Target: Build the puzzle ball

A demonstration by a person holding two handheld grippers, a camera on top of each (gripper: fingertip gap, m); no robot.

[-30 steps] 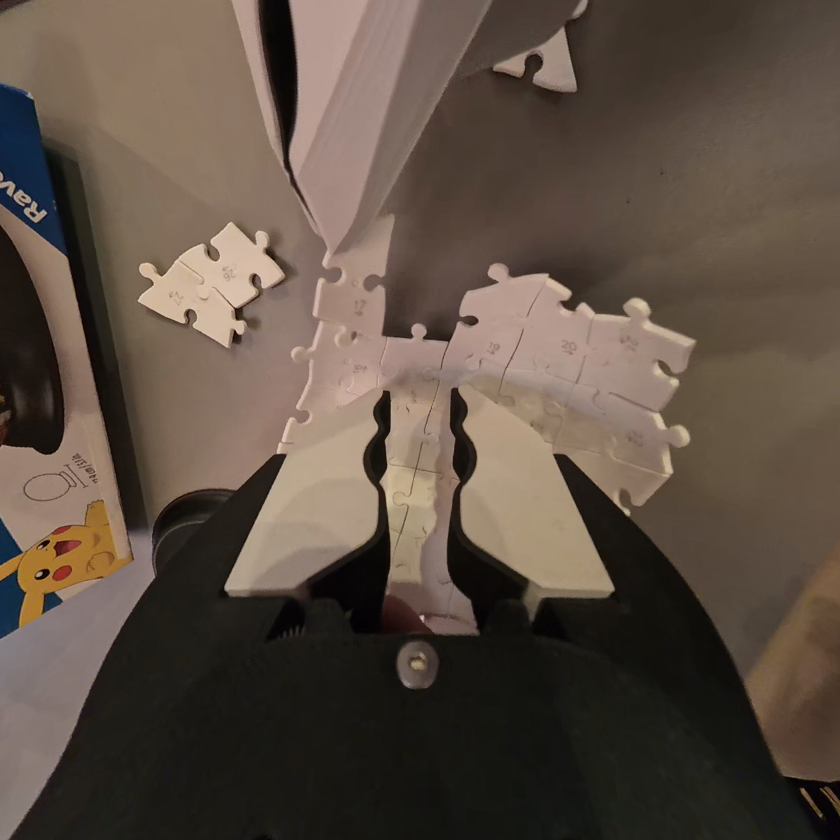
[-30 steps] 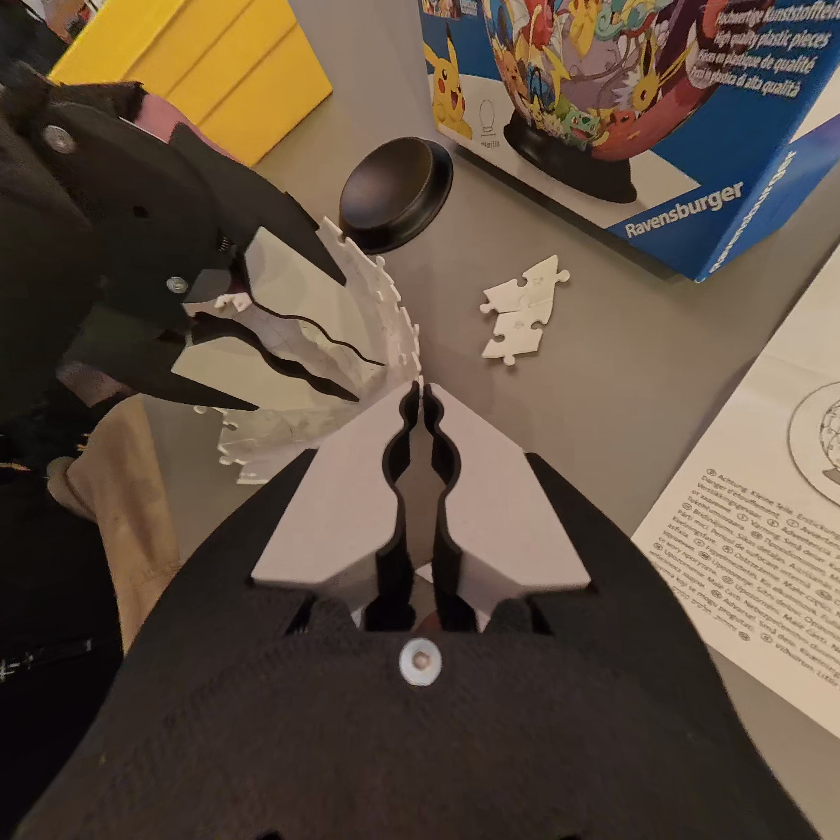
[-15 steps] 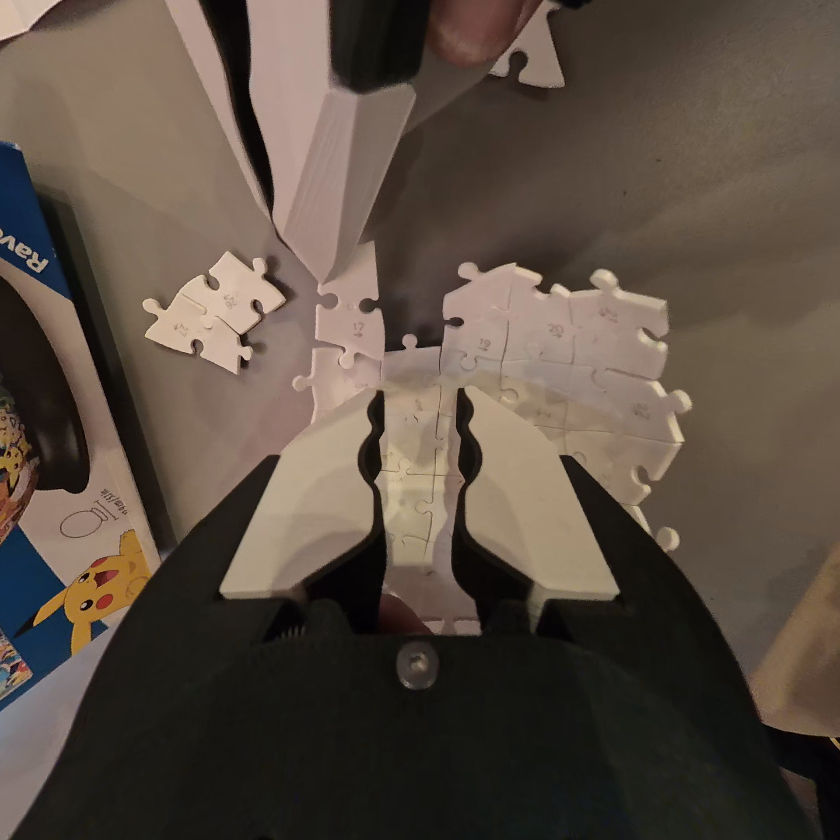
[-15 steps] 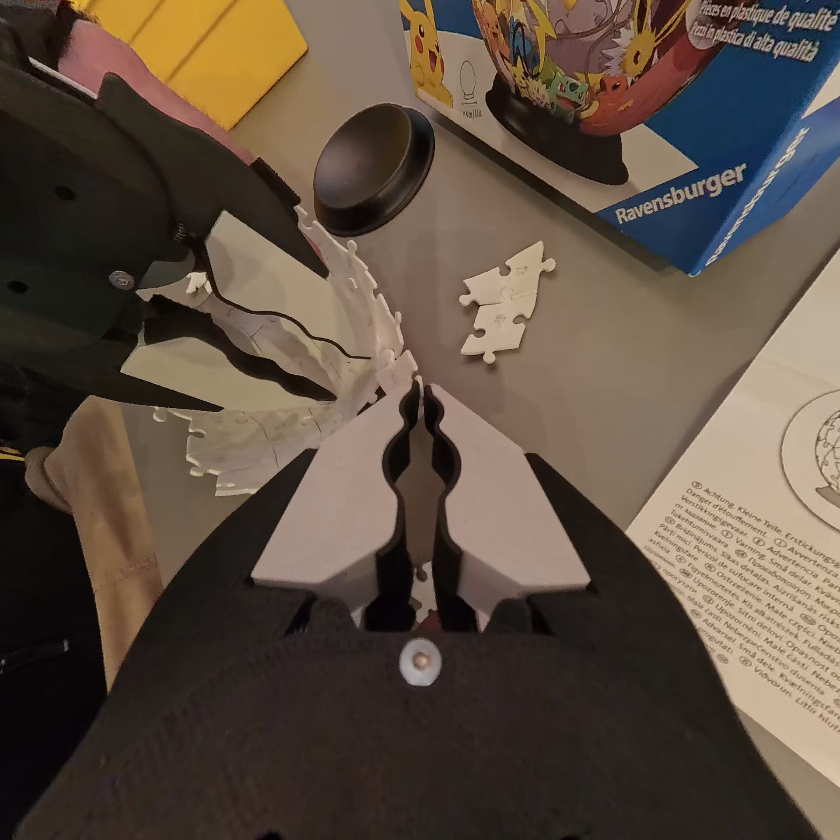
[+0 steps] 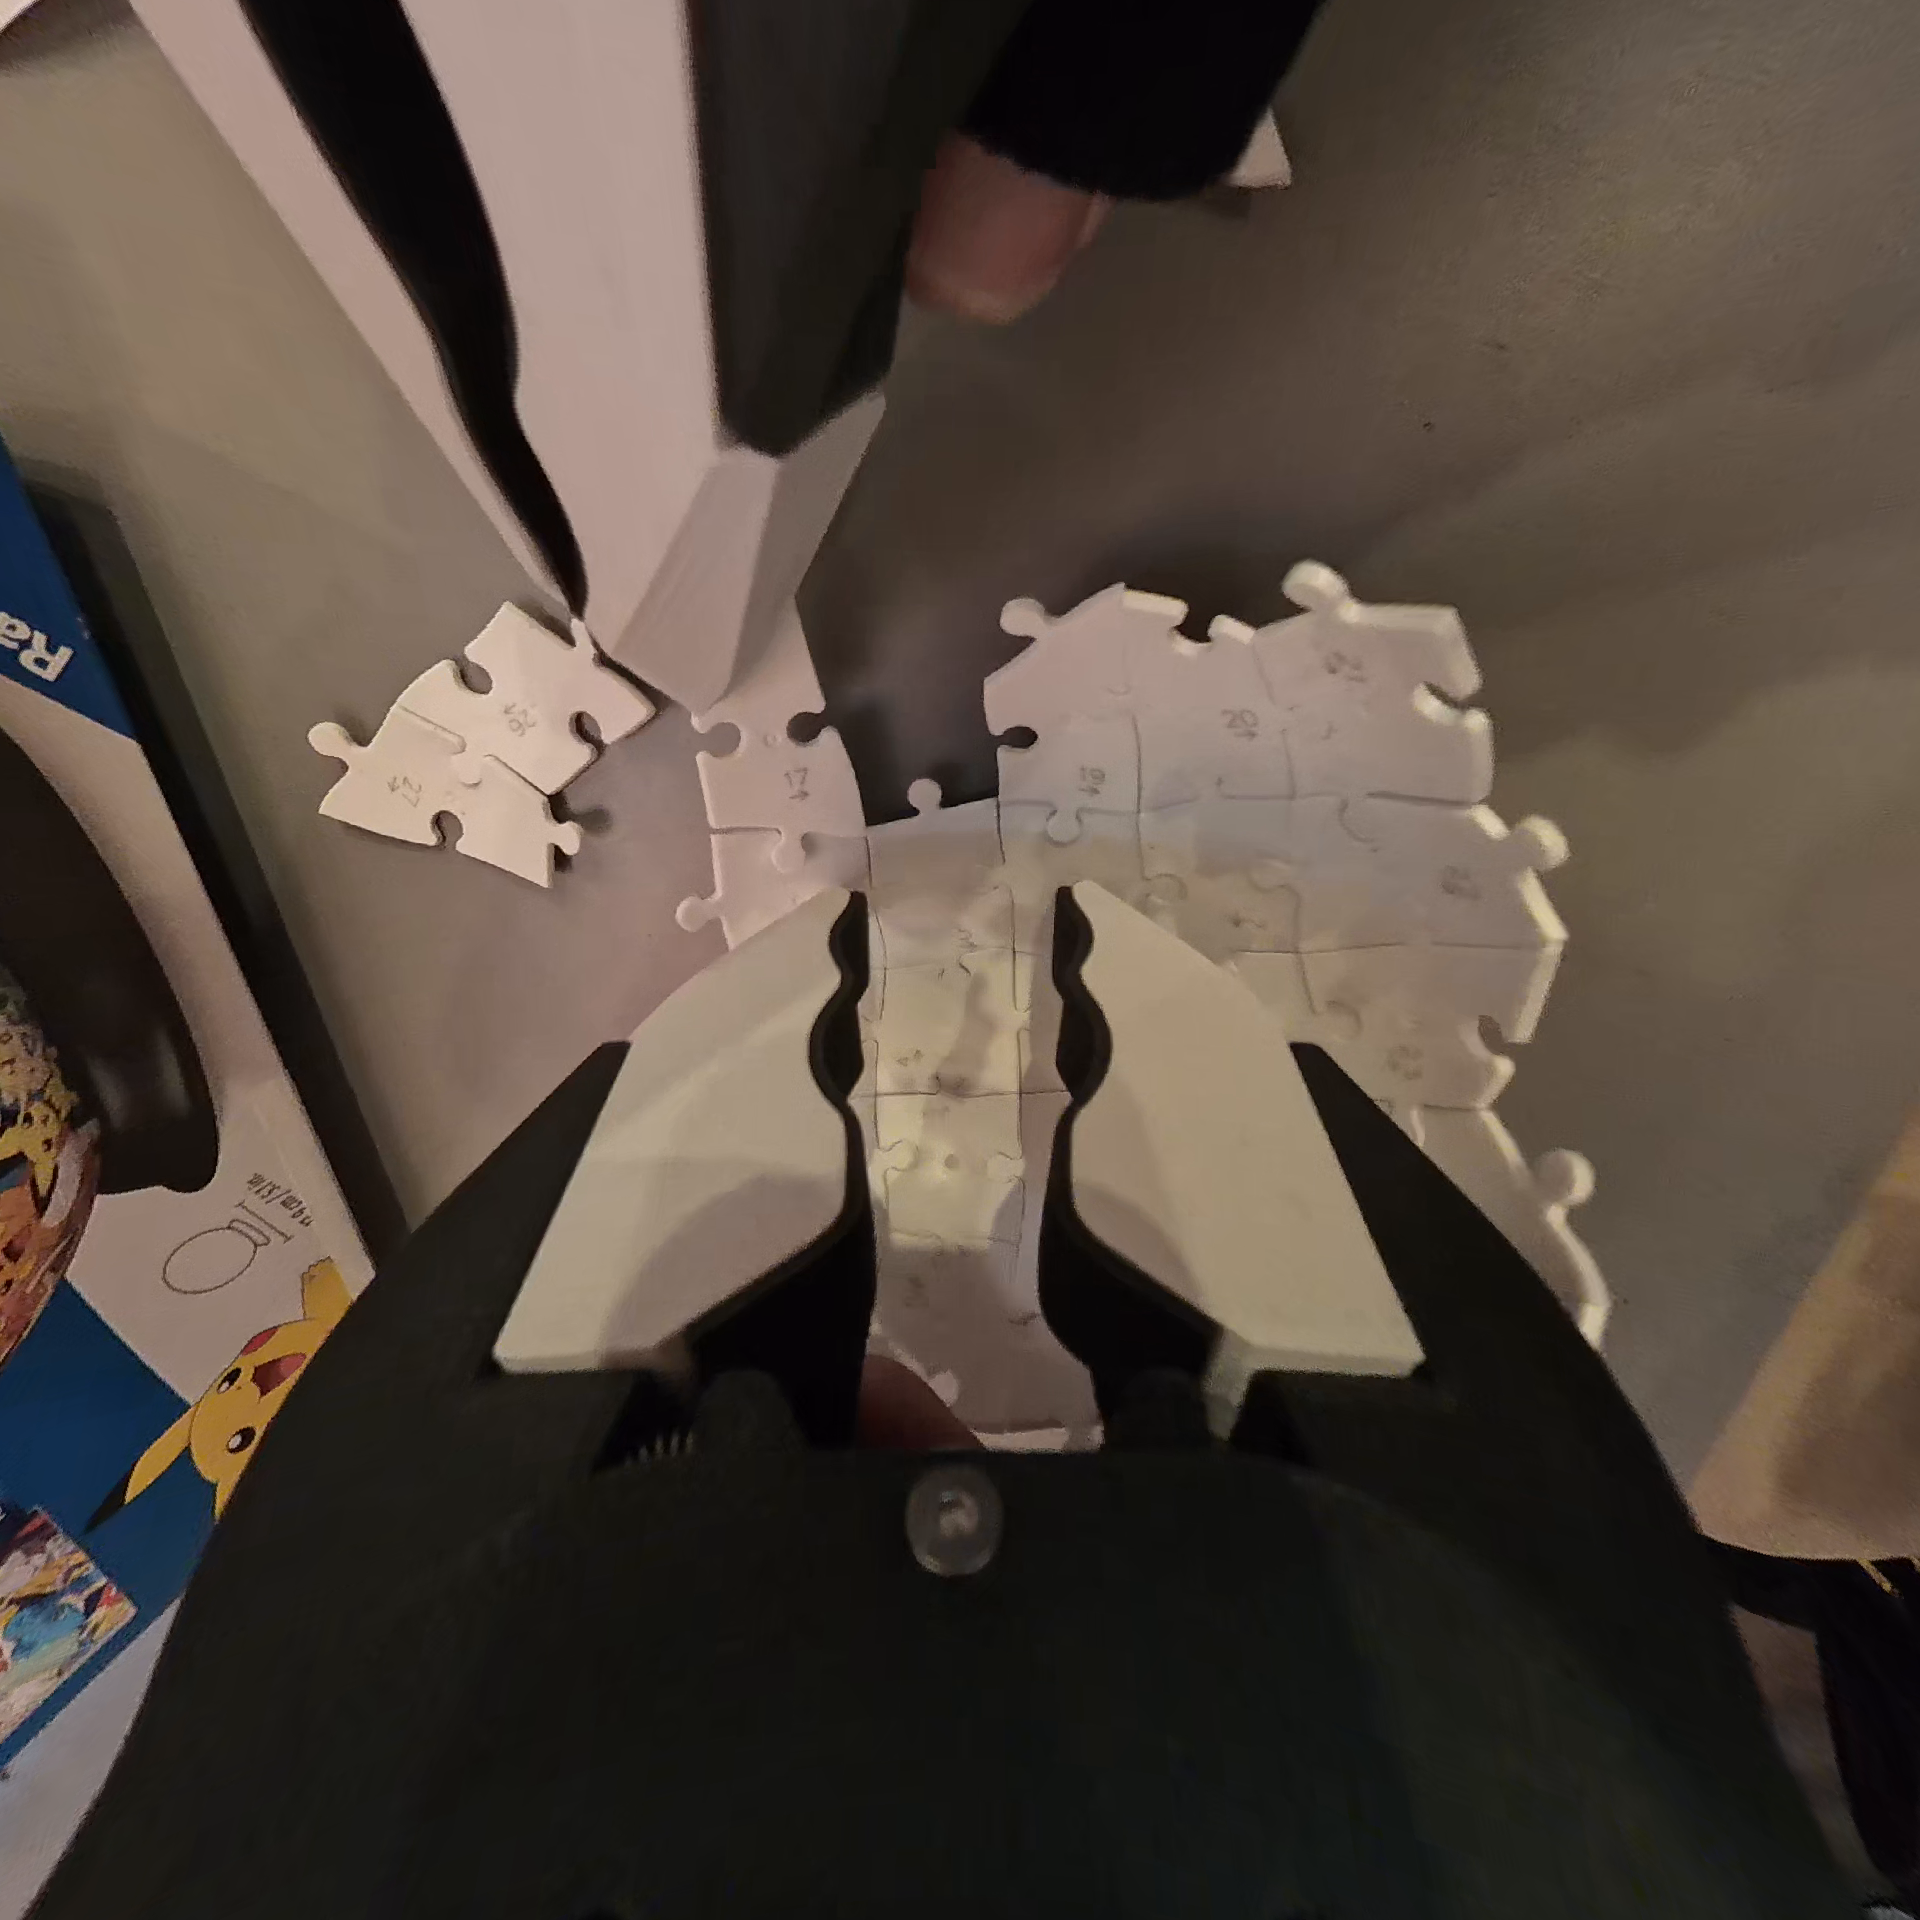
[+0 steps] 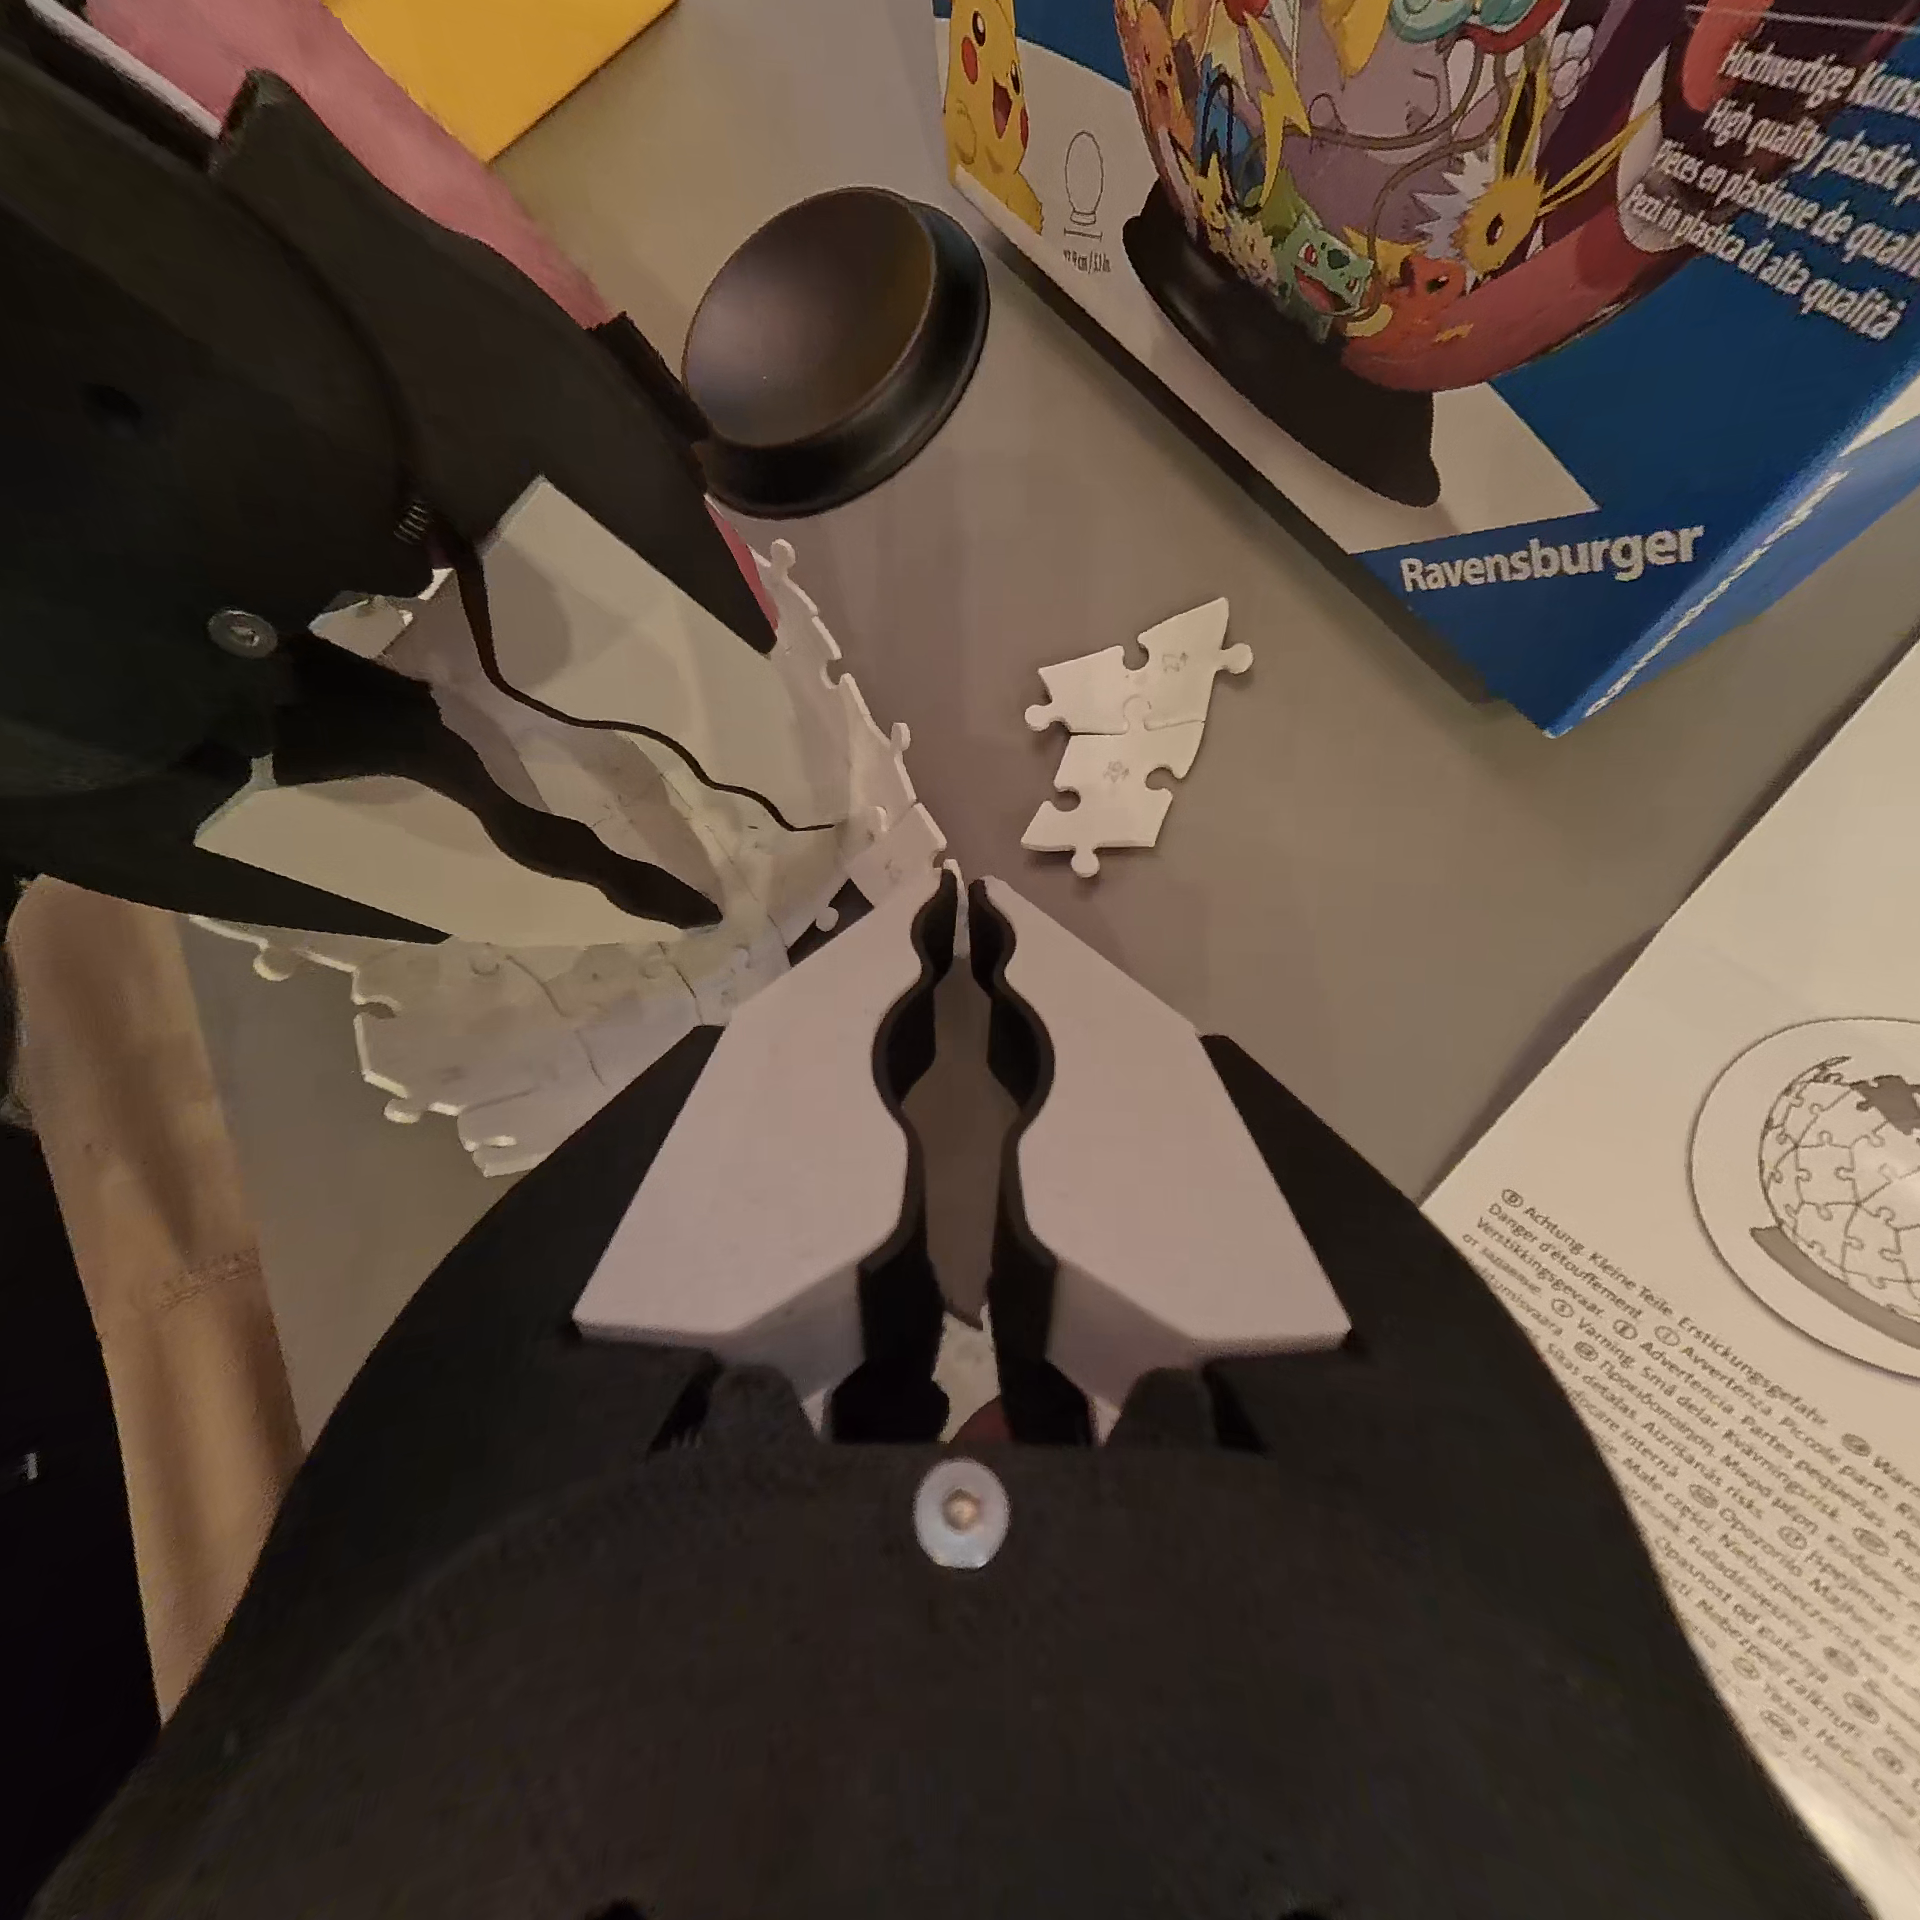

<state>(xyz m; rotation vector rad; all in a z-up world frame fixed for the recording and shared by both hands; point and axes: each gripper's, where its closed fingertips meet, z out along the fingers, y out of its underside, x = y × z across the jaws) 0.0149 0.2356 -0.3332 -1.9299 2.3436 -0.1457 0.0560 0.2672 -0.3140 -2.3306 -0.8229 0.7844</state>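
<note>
Plainly the weak spot is the half-built shell, so take it from the left: the blue puzzle box (image 5: 62, 1195) lies at the edge of the grey tabletop (image 5: 1558, 364), then a loose cluster of white plastic puzzle pieces (image 5: 473, 743) rests flat, well clear of the build. Next comes the left gripper (image 5: 956, 909), its jaws clenched across the curved white partial puzzle ball (image 5: 1247, 821), which it holds just above the tabletop. A single white piece (image 5: 784, 774) stands up at the shell's left rim, and the right gripper (image 6: 961, 883) has its jaws pinched nearly together right at that piece; whether they truly grip it or only press against it, I cannot tell. If the push comes at an angle, I judge the tab may ride over its socket and the neighbouring joints could pop, since the shell is open-edged and thin. Too hard a squeeze from the left side could likewise flex the curve and spring seams apart. In the right wrist view, the black round display stand (image 6: 831, 343) sits behind, and the white instruction sheet (image 6: 1662, 1195) lies farthest right, neither in harm's way.
</note>
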